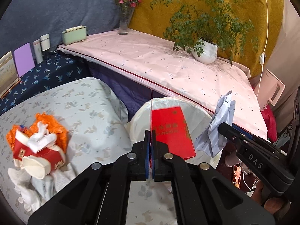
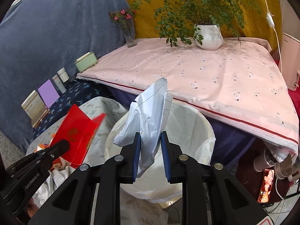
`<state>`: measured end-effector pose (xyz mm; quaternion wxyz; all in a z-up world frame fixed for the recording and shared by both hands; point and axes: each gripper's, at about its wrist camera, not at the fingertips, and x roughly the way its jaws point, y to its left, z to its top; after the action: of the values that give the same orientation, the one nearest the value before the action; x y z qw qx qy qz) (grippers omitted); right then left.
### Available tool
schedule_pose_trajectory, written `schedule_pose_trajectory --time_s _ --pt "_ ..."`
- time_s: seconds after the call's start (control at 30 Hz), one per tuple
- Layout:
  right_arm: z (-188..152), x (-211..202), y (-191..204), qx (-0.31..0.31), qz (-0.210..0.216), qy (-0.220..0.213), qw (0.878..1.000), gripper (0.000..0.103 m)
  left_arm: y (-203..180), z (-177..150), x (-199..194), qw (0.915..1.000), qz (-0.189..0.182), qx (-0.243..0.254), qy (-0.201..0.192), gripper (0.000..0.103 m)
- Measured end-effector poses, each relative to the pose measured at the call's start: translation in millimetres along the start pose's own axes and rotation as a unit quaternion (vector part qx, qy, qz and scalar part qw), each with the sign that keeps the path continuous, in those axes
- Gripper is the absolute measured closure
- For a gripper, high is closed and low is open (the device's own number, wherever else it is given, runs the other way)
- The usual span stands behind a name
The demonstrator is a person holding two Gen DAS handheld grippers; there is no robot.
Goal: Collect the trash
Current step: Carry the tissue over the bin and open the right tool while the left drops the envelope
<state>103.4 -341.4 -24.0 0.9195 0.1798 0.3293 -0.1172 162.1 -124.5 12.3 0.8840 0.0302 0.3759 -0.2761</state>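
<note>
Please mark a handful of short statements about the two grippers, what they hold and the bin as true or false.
1. The left gripper is shut on a red envelope. True.
2. The right gripper is empty. False: it is shut on crumpled white paper.
3. The bin has a white liner in it. True.
4. The crumpled white paper already lies at the bottom of the bin. False: it is held above the bin's opening.
5. A pile of trash with orange wrapping lies on the floral cloth left of the bin. True.
6. The potted plant stands on the floor. False: it stands on the pink cloth.
</note>
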Motion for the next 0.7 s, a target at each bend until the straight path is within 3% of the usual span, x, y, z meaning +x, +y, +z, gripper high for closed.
schedule_pose_trajectory --time_s 0.17,0.23,0.3,0.37,0.7 --pt "5 13 -4 -0.007 -0.006 0.004 1.000 0.076 -7 3 18 0.9999 -0.010 -0.001 0.005 0.100" --pt "8 17 -4 -0.011 -0.016 0.002 1.000 0.073 -11 4 23 1.0000 -0.008 0.002 0.003 0.092" --pt "10 15 -2 -0.014 -0.022 -0.003 1.000 0.064 -12 6 24 1.0000 -0.005 -0.001 -0.004 0.055" --pt "11 10 0 -0.015 -0.025 -0.015 0.999 0.052 -13 8 18 0.9998 0.000 -0.004 -0.021 0.045" --pt "14 -21 16 -0.018 -0.013 -0.037 0.999 0.044 6 5 -4 0.9985 0.030 -0.019 -0.041 0.035"
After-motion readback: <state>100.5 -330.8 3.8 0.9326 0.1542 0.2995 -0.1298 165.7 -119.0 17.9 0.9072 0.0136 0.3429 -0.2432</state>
